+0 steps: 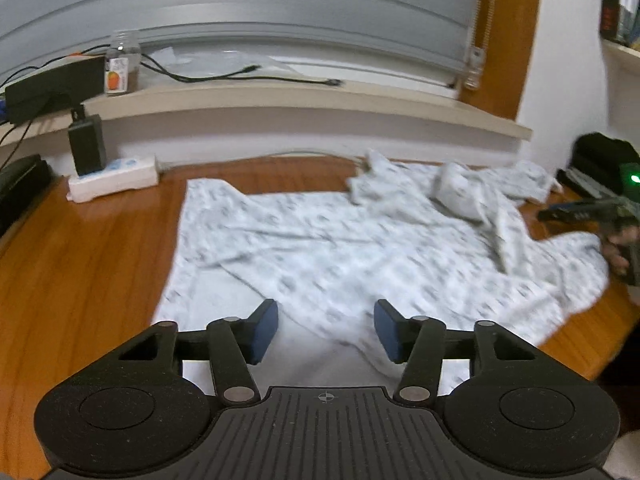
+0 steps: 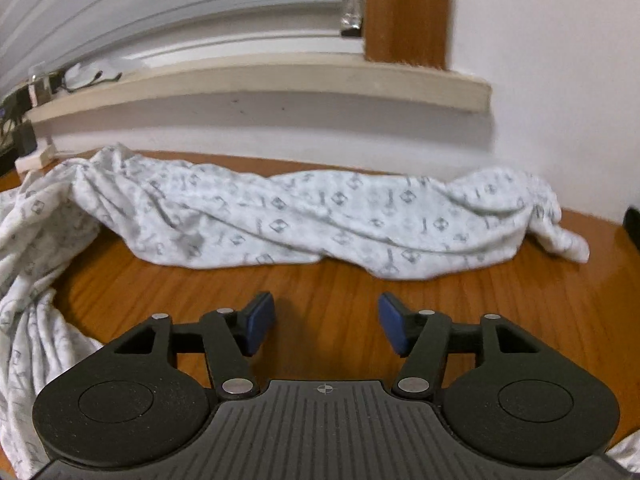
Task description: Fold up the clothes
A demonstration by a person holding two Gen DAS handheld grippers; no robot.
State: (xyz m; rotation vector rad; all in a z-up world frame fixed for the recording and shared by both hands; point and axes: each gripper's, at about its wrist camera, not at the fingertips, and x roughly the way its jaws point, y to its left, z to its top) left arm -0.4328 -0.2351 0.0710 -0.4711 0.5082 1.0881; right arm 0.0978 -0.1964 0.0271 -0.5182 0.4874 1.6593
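Note:
A white garment with a small grey print (image 1: 320, 248) lies spread and rumpled on the wooden table (image 1: 80, 264). My left gripper (image 1: 326, 332) hangs over its near part, open, nothing between the blue pads. In the right wrist view one long part of the garment (image 2: 320, 216) stretches across the table ahead, and more of it bunches at the left edge. My right gripper (image 2: 326, 326) is open over bare wood (image 2: 320, 280), short of the cloth. The left wrist view shows the other gripper, held by a hand (image 1: 618, 240), at the far right.
A white power strip with a black adapter (image 1: 112, 176) sits at the table's back left. The ledge (image 1: 280, 96) behind holds a jar (image 1: 122, 64), a black box and cables. A dark object (image 1: 600, 160) lies at the far right, against the wall.

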